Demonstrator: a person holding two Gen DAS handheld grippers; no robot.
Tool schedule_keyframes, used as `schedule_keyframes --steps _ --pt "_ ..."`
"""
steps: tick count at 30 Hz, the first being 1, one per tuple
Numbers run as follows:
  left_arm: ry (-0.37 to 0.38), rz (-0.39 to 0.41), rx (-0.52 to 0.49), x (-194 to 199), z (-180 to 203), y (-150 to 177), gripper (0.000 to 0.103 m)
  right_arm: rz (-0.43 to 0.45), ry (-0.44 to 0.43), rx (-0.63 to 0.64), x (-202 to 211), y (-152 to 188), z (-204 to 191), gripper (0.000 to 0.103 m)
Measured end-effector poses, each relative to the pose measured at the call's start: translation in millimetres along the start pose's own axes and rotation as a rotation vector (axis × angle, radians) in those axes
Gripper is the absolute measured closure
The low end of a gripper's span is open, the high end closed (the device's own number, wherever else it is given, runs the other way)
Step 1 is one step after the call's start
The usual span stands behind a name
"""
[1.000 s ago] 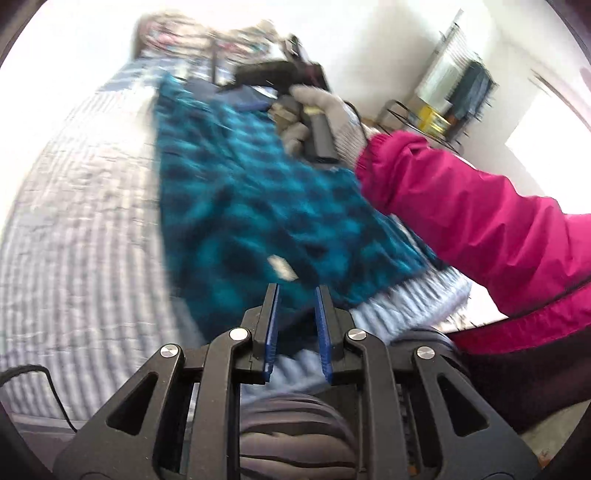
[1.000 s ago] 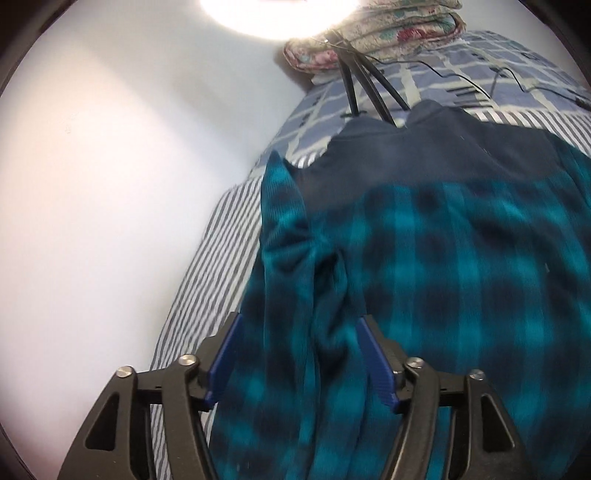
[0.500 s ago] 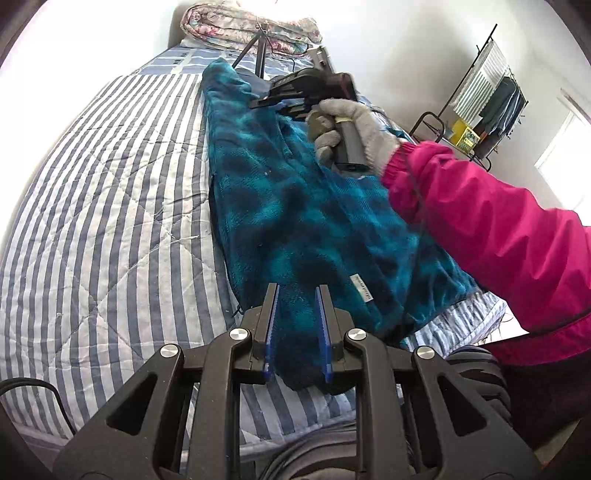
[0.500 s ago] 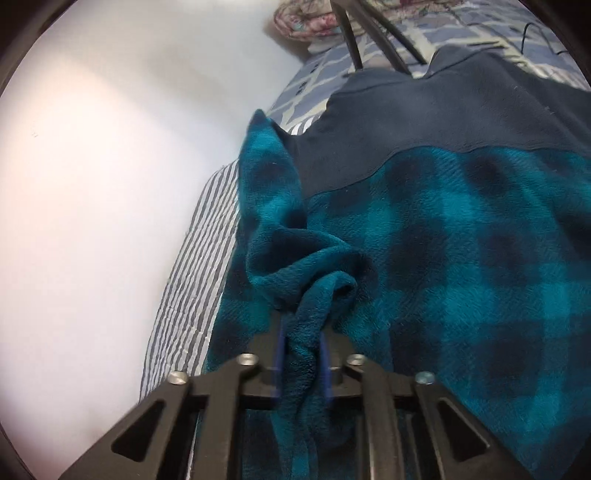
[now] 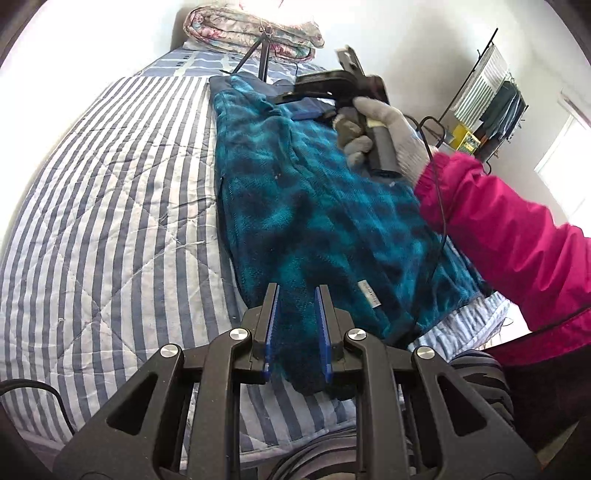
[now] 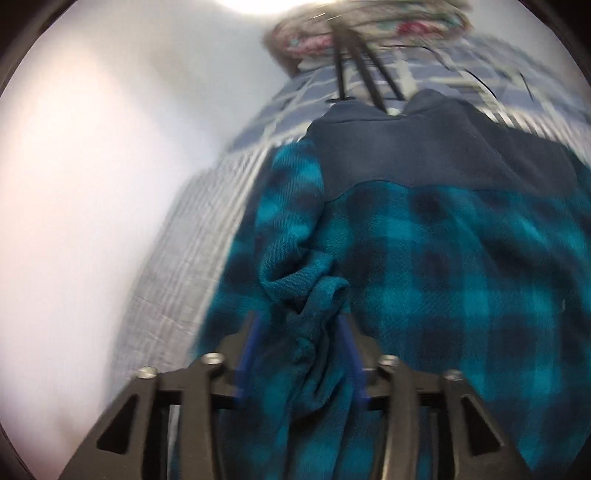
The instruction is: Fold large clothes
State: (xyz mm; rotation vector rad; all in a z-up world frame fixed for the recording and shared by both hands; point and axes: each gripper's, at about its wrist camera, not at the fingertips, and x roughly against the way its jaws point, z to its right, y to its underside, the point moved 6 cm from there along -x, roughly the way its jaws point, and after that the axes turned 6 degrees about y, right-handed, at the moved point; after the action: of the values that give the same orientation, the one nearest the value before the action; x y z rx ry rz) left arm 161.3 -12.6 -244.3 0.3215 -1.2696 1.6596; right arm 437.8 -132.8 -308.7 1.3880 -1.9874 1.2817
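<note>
A teal and dark blue plaid fleece jacket (image 5: 310,206) with a navy collar lies lengthwise on the striped bed (image 5: 110,206). My left gripper (image 5: 295,332) is shut on its near hem, the fabric pinched between the blue pads. My right gripper (image 6: 301,332) is shut on a bunched fold of the jacket (image 6: 443,277) near the shoulder; in the left wrist view the right gripper (image 5: 332,96) sits at the far end, held by a gloved hand with a pink sleeve.
A folded floral quilt (image 5: 255,27) and a tripod (image 5: 258,55) stand at the head of the bed. A clothes rack (image 5: 491,96) stands by the right wall. A white wall (image 6: 92,184) runs along the bed's left side.
My right gripper closed on the jacket's fold and has lifted it a little. My left gripper kept its hold on the hem and drew back, showing more of the bed.
</note>
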Motion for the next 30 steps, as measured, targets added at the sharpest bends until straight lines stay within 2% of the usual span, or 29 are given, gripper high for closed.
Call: schedule_keyframes --steps 3,7,11,14,16,20,24,26,30 --pt "0.007 0.004 -0.013 1 7 0 0.086 -0.019 -0.042 -0.066 11 16 14 0.050" --pt "0.010 0.008 -0.007 5 10 0 0.086 -0.055 -0.106 -0.058 23 40 7 0.053" --pt "-0.011 0.006 0.000 12 9 3 0.086 -0.121 -0.064 -0.025 18 67 -2 0.054" --pt "-0.035 0.023 0.011 27 5 6 0.086 -0.119 -0.102 -0.021 33 83 -14 0.060" --pt "-0.067 0.038 0.016 41 0 4 0.086 -0.103 -0.115 -0.004 54 90 -23 0.060" --pt "-0.107 0.092 0.019 71 -9 -11 0.086 -0.038 -0.130 0.053 124 107 -47 0.060" --pt "-0.151 0.175 -0.040 108 -2 -45 0.086 0.023 -0.114 0.123 195 133 -67 0.060" --pt "-0.164 0.221 -0.062 127 5 -65 0.086 0.049 -0.085 0.155 214 136 -76 0.060" --pt "-0.163 0.308 -0.119 168 33 -109 0.086 0.089 -0.020 0.244 260 165 -91 0.060"
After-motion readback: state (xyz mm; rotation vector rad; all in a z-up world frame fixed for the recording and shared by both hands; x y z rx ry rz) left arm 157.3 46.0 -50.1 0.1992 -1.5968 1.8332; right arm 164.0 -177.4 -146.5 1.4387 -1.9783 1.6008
